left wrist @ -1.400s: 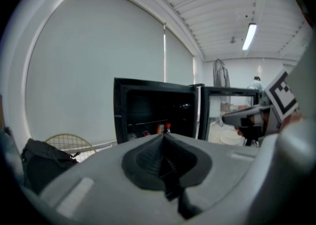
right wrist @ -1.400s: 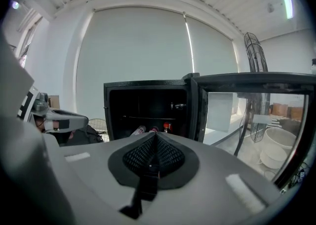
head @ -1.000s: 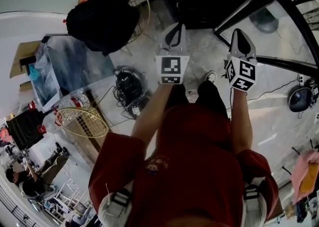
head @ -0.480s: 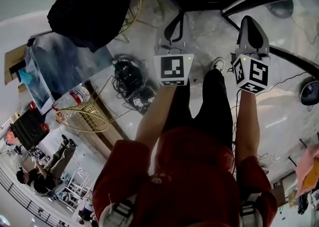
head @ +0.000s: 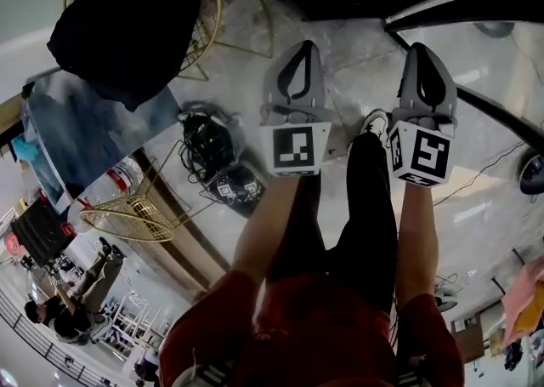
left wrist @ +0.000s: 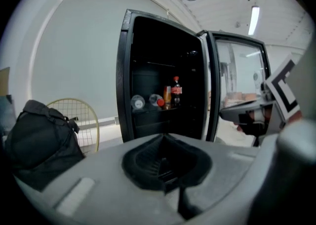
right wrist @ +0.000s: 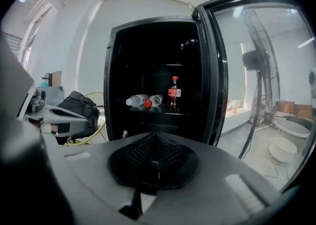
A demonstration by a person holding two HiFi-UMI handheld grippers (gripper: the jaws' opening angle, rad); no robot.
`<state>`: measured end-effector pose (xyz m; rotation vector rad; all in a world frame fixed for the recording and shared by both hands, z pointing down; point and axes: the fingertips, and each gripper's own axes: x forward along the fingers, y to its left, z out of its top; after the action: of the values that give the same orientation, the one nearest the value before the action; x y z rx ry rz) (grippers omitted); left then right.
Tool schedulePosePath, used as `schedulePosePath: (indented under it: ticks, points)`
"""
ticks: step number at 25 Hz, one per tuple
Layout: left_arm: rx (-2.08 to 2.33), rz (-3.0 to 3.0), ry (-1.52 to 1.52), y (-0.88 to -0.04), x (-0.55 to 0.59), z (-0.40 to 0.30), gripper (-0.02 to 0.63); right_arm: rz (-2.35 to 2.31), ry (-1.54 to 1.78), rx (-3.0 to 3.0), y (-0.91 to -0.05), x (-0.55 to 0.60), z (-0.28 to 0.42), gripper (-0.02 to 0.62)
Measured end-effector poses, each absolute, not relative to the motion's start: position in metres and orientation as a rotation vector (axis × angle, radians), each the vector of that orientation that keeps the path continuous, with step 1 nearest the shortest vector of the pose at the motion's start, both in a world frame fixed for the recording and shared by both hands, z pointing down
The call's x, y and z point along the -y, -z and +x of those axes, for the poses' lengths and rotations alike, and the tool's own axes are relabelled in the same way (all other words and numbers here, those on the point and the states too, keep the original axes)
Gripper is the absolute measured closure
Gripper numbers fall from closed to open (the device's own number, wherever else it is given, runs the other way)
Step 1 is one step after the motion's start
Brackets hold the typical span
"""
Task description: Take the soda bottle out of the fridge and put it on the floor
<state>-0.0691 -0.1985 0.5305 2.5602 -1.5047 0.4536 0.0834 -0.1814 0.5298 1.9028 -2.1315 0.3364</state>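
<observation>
Facing the open fridge (right wrist: 109,80), left hand-held gripper (left wrist: 162,137) and right hand-held gripper (right wrist: 154,137) were both closed and empty, soda bottle (right wrist: 174,93) stood upright on a shelf (right wrist: 160,113) inside

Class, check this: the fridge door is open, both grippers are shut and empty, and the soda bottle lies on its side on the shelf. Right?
One slip: the soda bottle stands upright on the shelf, as the right gripper view shows. The fridge door is open, and the left gripper and right gripper are shut and empty.
</observation>
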Motion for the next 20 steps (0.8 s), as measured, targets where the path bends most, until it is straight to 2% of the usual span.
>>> schedulePosePath:
  ticks: [7, 20]
  points:
    - [1.515, 2.496, -0.469, -0.581, 0.186, -0.082, 0.606, 1.854, -0.438, 2.107, -0.587, 0.168, 0.071, 0.595]
    - [1.503, 2.463, -0.441, -0.568, 0.183, -0.084, 0.606, 1.859, -0.477, 2.135, -0.570, 0.191, 0.073, 0.595]
